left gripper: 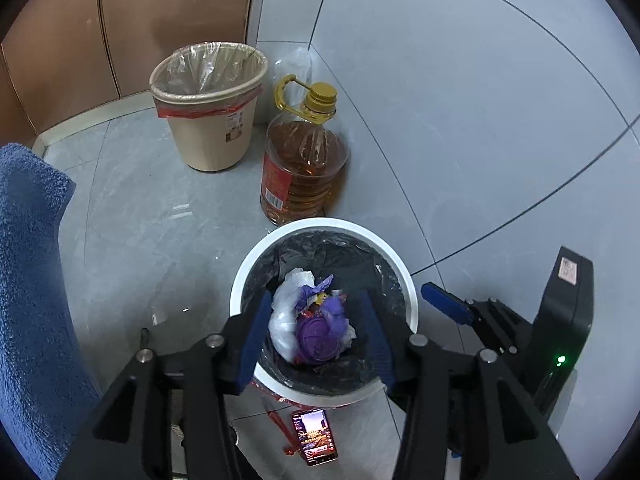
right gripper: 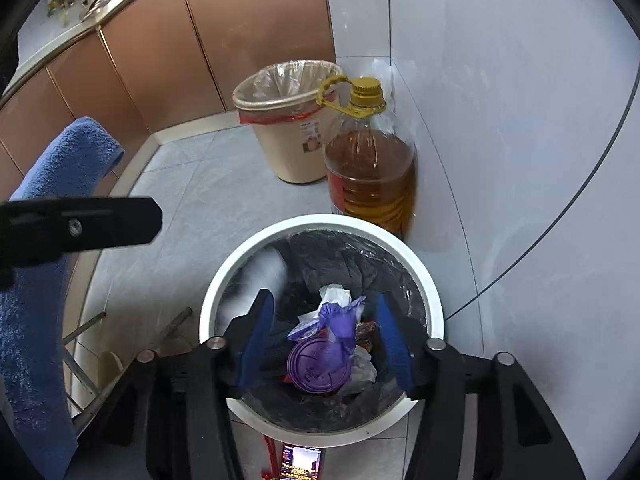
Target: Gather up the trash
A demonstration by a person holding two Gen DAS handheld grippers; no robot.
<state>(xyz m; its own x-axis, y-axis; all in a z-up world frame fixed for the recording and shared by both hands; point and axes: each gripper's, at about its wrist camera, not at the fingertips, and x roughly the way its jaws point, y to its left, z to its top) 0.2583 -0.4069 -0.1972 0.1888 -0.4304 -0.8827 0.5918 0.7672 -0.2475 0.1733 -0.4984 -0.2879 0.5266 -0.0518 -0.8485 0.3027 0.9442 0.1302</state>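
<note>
Both grippers, left and right, hang wide open and empty above the white bin holding the purple trash bundle, whose thin black liner could snag and tear.

Both wrist views close above, facing down into round white black-lined bin, shared beige bin beyond.

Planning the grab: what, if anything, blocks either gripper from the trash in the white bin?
Nothing visible. The left gripper and right gripper, both open, hang directly above the white round bin, where purple and white plastic trash lies uncovered.
</note>
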